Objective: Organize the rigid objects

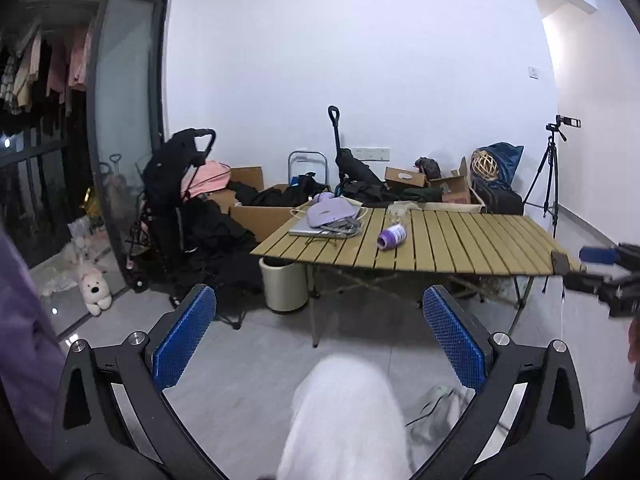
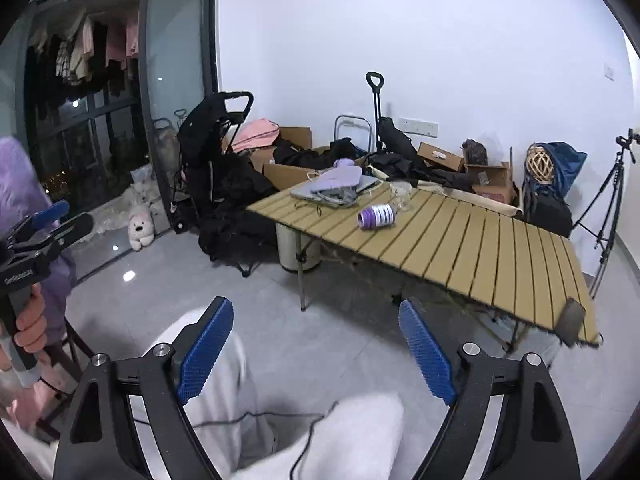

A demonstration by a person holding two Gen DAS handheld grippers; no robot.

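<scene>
Both tools are held away from the work, well short of the slatted folding table (image 1: pixel 460 240), above the seated person's pale-trousered knees. The left gripper (image 1: pixel 320 336) is spread wide with nothing between its blue pads (image 1: pixel 184 336); the right gripper (image 2: pixel 316 352) is likewise spread wide and empty.

The task's things lie ahead of both grippers. A purple-and-white striped bottle (image 1: pixel 391 237) is seen lying on its side near the middle of the table, ahead and slightly right of the left gripper, ahead and slightly above the gap of the right one. Just beyond it a clear glass cup (image 2: pixel 401 195) stands upright. Further back and to the left, a lilac pouch (image 1: pixel 330 212) rests on a grey laptop (image 1: pixel 308 230) with cords trailing. A small dark object (image 2: pixel 573 320) sits at the table's near right corner, close to the right gripper's right finger; what it is cannot be told.

The step in hand is judged to be the approach: nothing has yet been grasped. A forward reach over the table edge is called for next, probably toward the toppled bottle, with the fingers set across its round body so that it is not rolled away.
</scene>
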